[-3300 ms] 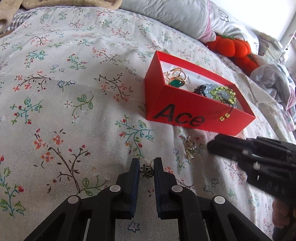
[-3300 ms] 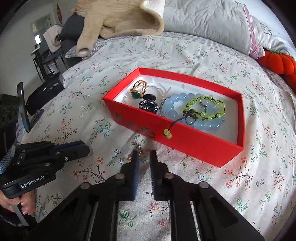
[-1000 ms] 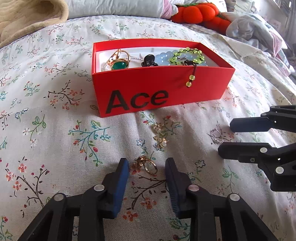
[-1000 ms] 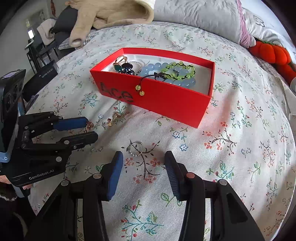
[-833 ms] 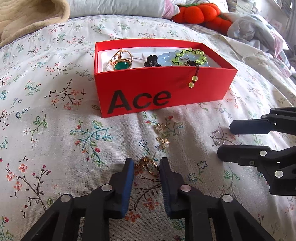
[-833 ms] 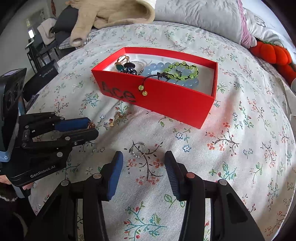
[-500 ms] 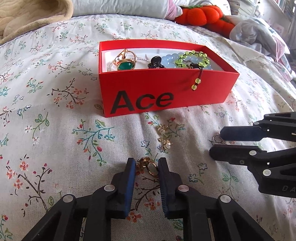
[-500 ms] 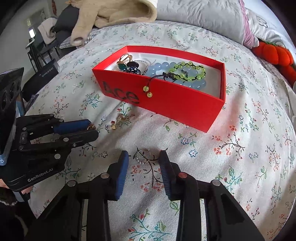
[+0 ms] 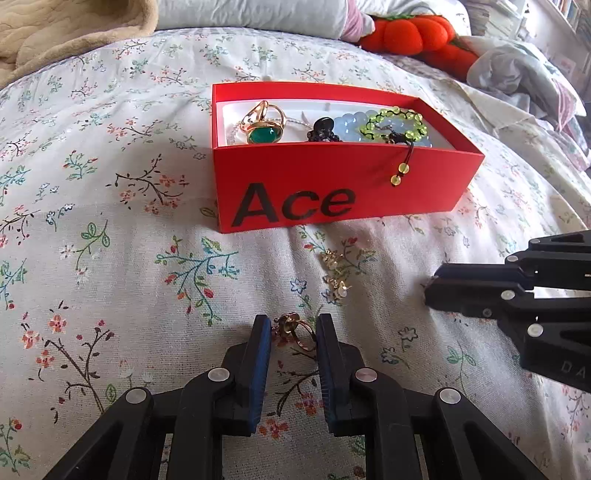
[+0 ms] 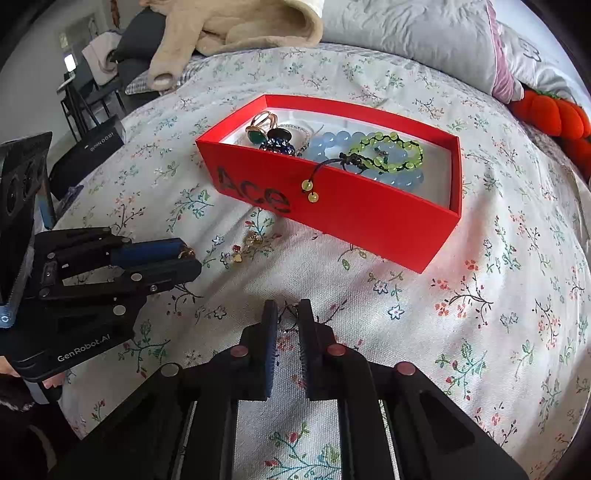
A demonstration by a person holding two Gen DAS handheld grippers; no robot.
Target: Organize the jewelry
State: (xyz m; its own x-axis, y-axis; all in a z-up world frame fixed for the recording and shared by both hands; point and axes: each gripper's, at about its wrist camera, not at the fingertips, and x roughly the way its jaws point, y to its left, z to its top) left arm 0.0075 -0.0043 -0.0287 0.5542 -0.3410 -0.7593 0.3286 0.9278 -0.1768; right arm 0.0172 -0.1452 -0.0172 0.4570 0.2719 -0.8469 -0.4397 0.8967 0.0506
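Note:
A red "Ace" box (image 9: 332,192) on the flowered bedspread holds a gold ring with a green stone (image 9: 263,122), a dark piece, blue beads and a green bead bracelet (image 9: 397,123). My left gripper (image 9: 293,330) is shut on a gold ring (image 9: 293,328) lying on the bedspread in front of the box. My right gripper (image 10: 287,314) is shut on a thin silver ring (image 10: 289,313) on the bedspread, right of the left gripper. Two small gold earrings (image 9: 334,273) lie between the box and the grippers.
The box also shows in the right wrist view (image 10: 354,206). A grey pillow (image 10: 417,33) and beige blanket (image 10: 236,26) lie at the bed's head. Orange pumpkin cushions (image 9: 410,35) and crumpled clothes (image 9: 517,74) sit at the far right. A black box (image 10: 92,147) stands beyond the bed's left edge.
Both grippers have narrowed from open: the left closed onto the gold ring, the right onto the silver ring. Both have edged a little nearer the box.

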